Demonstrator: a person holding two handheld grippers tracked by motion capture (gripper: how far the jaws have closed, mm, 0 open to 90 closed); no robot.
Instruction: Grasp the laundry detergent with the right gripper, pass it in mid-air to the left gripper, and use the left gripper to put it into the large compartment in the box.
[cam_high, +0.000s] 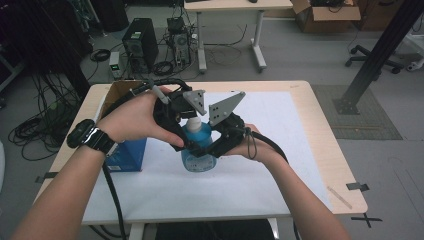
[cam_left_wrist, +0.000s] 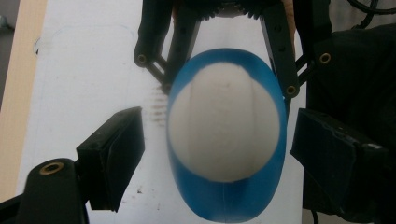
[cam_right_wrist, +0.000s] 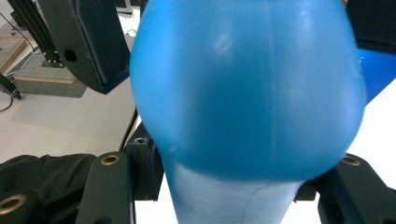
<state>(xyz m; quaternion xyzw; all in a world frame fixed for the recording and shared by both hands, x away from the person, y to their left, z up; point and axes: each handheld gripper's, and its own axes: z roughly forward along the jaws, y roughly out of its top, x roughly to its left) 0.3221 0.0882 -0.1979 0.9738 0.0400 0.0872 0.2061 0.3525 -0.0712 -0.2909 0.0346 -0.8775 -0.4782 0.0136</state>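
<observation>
A blue bottle (cam_high: 198, 152) with a white cap (cam_high: 196, 121) stands upright over the white sheet (cam_high: 280, 150) at the table's middle. My right gripper (cam_high: 209, 150) comes in from the right and is shut on the bottle's body (cam_right_wrist: 247, 93); its jaws sit tight against both sides. My left gripper (cam_high: 186, 120) reaches in from the left above the bottle. In the left gripper view the white cap (cam_left_wrist: 224, 130) lies between its pads (cam_left_wrist: 116, 149), with a gap on each side. The blue body (cam_left_wrist: 224, 203) shows below the cap.
A blue box (cam_high: 127, 152) stands on the table at the left, under my left forearm, with an open cardboard box (cam_high: 120, 90) behind it. The wooden table edge (cam_high: 325, 150) runs along the right. Beyond the table are computer towers and cables on the floor.
</observation>
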